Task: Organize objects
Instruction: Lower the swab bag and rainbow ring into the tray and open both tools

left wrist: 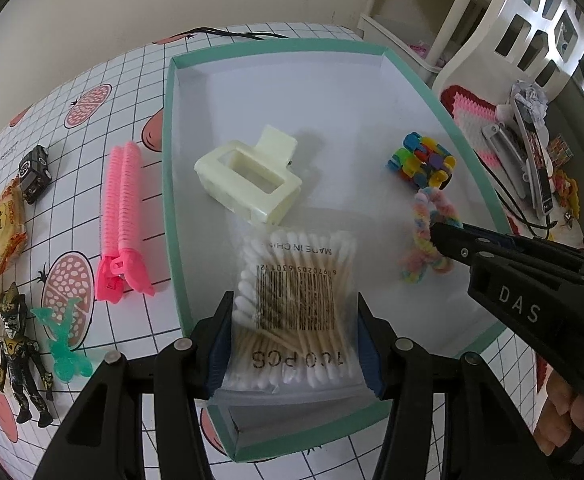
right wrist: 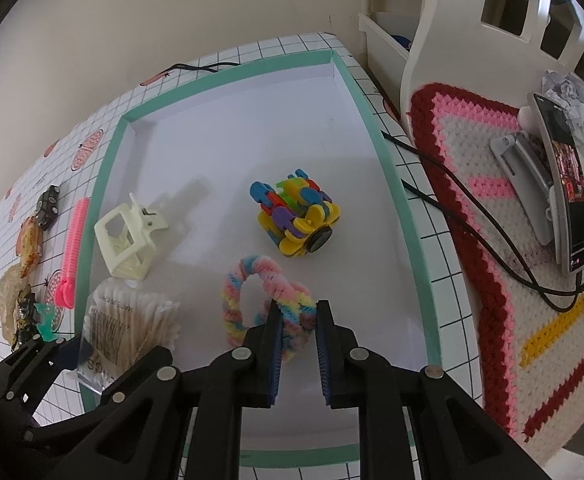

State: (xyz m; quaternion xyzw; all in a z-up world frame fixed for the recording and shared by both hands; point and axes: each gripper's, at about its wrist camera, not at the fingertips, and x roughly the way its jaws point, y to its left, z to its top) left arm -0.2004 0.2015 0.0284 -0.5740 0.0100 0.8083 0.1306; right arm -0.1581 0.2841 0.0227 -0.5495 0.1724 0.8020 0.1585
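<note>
A teal-rimmed white tray [left wrist: 168, 160] [right wrist: 392, 184] lies on the grid-pattern tablecloth. My left gripper [left wrist: 293, 300] is shut on a clear bag of cotton swabs [left wrist: 292, 276] [right wrist: 128, 320] just above the tray's near end. My right gripper [right wrist: 298, 306] [left wrist: 436, 232] is closed around one strand of a pastel fuzzy ring [right wrist: 266, 266] [left wrist: 420, 216] that rests on the tray floor at the right. Also in the tray are a cream hair claw clip [left wrist: 248, 176] [right wrist: 126, 236] and a multicoloured block toy [left wrist: 420, 160] [right wrist: 296, 216].
Left of the tray lie a pink hair roller [left wrist: 122, 216], a dark toy car [left wrist: 34, 172], a snack packet [left wrist: 8, 224], a dark action figure [left wrist: 20, 348] and a green plastic piece [left wrist: 64, 340]. To the right, a crochet mat [right wrist: 472, 152] carries a phone on a stand [right wrist: 568, 200] with a black cable [right wrist: 492, 232].
</note>
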